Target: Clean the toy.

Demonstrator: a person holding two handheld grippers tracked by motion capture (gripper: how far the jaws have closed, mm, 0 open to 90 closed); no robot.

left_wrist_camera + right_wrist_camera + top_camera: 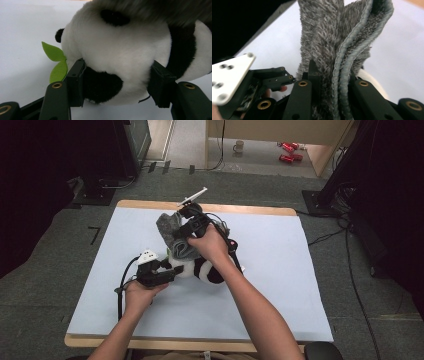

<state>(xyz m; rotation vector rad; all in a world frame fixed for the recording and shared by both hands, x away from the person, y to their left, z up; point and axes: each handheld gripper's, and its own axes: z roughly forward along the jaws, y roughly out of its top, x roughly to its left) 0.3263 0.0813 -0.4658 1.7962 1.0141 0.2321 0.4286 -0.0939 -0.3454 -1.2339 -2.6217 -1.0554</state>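
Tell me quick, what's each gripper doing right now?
Left gripper: fingers closed on the plush panda.
Right gripper: closed, holding the grey towel.

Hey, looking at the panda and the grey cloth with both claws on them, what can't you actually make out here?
- Panda, high view: its body lies under the right hand and the grey cloth.
- Panda, left claw view: the top is blurred by cloth at the picture's upper edge.
- Grey cloth, right claw view: cut off at the top edge; its full shape can't be told.
- Red things on the floor: too small to identify.
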